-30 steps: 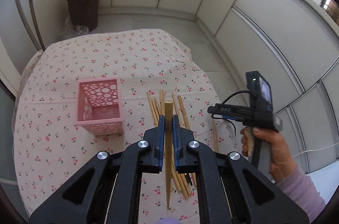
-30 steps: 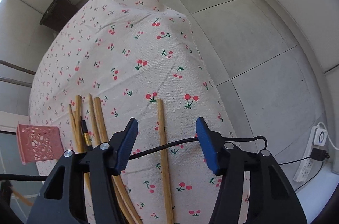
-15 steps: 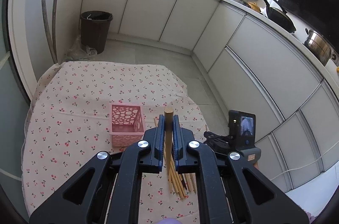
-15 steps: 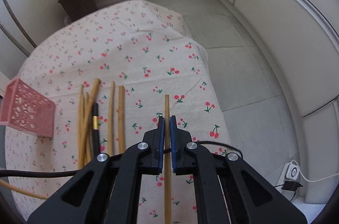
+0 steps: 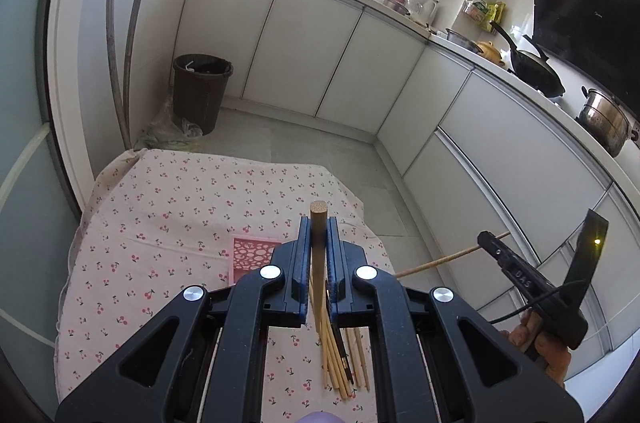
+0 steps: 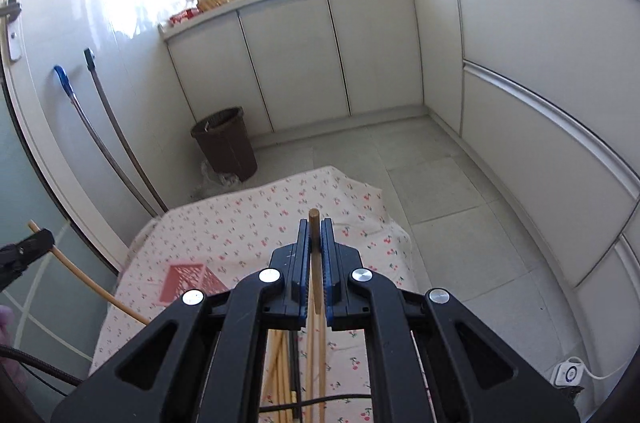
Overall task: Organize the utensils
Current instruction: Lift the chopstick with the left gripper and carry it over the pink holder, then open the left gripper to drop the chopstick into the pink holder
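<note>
The left hand-held gripper [image 5: 319,243] is clamped on one wooden chopstick [image 5: 319,219], pinched near its blunt upper end so that the end stands just proud of the blue pads and the long shaft hangs down below the jaws. The right hand-held gripper [image 6: 315,241] holds a second chopstick [image 6: 314,219] the same way, jaws drawn together on it. A grip this close to the top probably leaves the thin end free to be steered into a container.

Directly beneath both grippers, on the table [image 5: 168,207] with its cherry-print cloth, lies the loose bundle of remaining chopsticks [image 5: 340,363], roughly parallel and touching one another, with one dark stick among the pale ones. They are well below the jaws, so both held sticks appear to be lifted clear of the pile.

Just ahead of the left gripper and slightly to its left stands the pink perforated basket [image 5: 252,253], partly hidden behind the jaws; from the right wrist view it sits to the left of that gripper [image 6: 188,283]. It is the likely destination, and whether it holds anything cannot be told.

Farther ahead, beyond the table's edge, a dark bin [image 5: 202,91] stands on the floor against the white cabinets [image 5: 312,47].
</note>
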A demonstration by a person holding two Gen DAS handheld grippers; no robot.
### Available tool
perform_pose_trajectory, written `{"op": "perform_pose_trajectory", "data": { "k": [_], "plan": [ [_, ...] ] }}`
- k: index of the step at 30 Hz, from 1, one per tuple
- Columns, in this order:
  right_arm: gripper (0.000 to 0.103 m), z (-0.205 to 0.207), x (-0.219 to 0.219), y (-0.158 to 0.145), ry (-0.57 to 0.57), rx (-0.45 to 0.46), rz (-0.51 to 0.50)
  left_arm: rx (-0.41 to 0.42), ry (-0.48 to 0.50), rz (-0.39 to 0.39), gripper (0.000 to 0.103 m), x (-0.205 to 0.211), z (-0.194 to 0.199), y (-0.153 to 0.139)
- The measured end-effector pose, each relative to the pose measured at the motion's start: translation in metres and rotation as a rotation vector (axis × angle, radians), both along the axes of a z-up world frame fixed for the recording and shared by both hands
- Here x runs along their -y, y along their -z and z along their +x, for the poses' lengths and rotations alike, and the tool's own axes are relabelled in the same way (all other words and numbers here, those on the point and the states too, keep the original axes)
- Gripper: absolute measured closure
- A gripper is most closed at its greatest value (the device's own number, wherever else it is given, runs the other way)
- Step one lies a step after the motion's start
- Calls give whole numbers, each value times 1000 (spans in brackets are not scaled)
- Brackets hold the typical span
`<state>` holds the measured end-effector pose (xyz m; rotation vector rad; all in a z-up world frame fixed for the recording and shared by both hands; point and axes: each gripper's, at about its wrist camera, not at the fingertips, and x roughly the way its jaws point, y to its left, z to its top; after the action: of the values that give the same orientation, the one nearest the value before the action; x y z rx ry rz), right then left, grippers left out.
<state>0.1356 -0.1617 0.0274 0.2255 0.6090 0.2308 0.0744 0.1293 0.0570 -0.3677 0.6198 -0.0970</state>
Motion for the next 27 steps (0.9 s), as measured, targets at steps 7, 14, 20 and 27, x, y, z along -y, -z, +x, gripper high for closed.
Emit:
{"op": "perform_pose_trajectory", "data": {
  "k": [7,14,20,27],
  "plan": [
    [98,17,-15,-51,-48,87,135,58,-73,5,96,-17,9,-31],
    [98,25,-35,-77,-105,130,209,70,-143,30,96,-33,29,-42],
    [98,43,-63,-56,-121,87,205,9,-166,23,95,-44,57,2],
    [98,56,-84,-35,-128,50,205,-55,-201,-46,81,-63,56,20]
  ]
}}
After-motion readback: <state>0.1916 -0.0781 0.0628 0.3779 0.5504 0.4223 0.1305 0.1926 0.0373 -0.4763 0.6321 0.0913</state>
